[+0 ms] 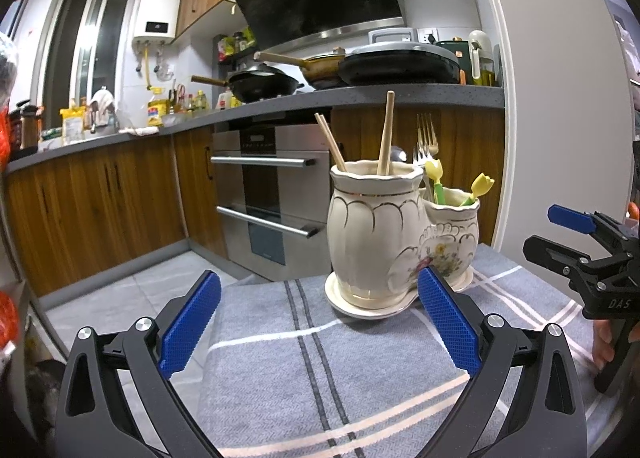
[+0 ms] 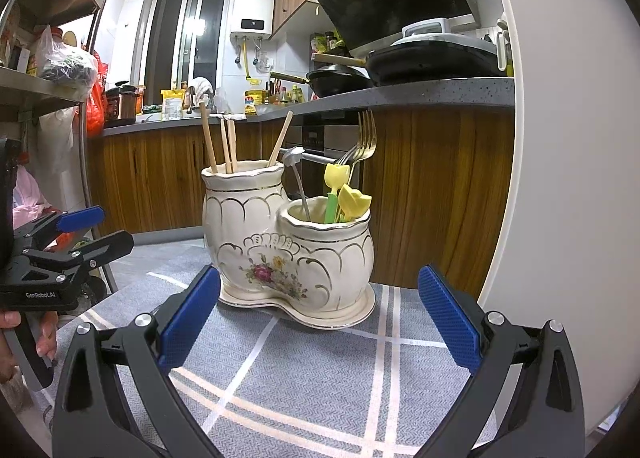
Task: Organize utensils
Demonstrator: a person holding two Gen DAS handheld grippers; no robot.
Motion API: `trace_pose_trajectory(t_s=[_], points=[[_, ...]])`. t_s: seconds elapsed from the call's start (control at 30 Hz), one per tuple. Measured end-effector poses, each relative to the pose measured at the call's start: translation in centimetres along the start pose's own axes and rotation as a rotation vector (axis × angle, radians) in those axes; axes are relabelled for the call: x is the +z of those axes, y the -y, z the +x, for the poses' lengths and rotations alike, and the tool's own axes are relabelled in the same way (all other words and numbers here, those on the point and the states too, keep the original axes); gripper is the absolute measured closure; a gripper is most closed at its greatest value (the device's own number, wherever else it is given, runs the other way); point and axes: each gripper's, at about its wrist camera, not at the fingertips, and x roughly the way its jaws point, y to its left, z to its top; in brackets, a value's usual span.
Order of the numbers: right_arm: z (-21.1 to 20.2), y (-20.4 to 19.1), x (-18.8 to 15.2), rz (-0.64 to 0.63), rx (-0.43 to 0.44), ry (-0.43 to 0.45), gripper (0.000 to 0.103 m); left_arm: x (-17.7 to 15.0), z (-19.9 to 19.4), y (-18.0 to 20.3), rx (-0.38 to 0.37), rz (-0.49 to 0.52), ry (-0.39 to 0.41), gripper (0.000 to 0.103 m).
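Observation:
A cream ceramic double holder (image 1: 376,234) (image 2: 288,246) stands on its saucer on a grey checked cloth. Its tall pot holds wooden chopsticks (image 1: 385,133) (image 2: 226,145). Its short pot holds forks (image 1: 426,137) (image 2: 366,141), a steel spoon (image 2: 298,177) and yellow tulip-topped picks (image 1: 482,183) (image 2: 352,199). My left gripper (image 1: 320,322) is open and empty, just short of the holder. My right gripper (image 2: 318,322) is open and empty, also facing the holder. Each gripper shows at the edge of the other view: the right (image 1: 576,242), the left (image 2: 76,234).
The grey cloth (image 1: 320,378) (image 2: 320,378) covers the small table. Behind are wooden cabinets, an oven (image 1: 272,193) and a counter with pans (image 1: 400,65). A white wall edge (image 2: 560,177) stands close on the right. A metal shelf (image 2: 40,89) with bags stands left.

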Motion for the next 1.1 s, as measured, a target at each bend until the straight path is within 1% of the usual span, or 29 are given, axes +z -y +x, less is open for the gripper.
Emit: trace_pose_trajectory(t_s=[0.97,1.1], points=[[0.05,0.01,-0.03,0.001,-0.001,-0.004,0.005,-0.12,0.09,-0.23,0.003,-0.006,-0.002,0.005],[0.07,0.03,-0.02,0.001,-0.001,-0.005,0.005,-0.21,0.07,-0.19,0.015,-0.004,-0.002,0.005]])
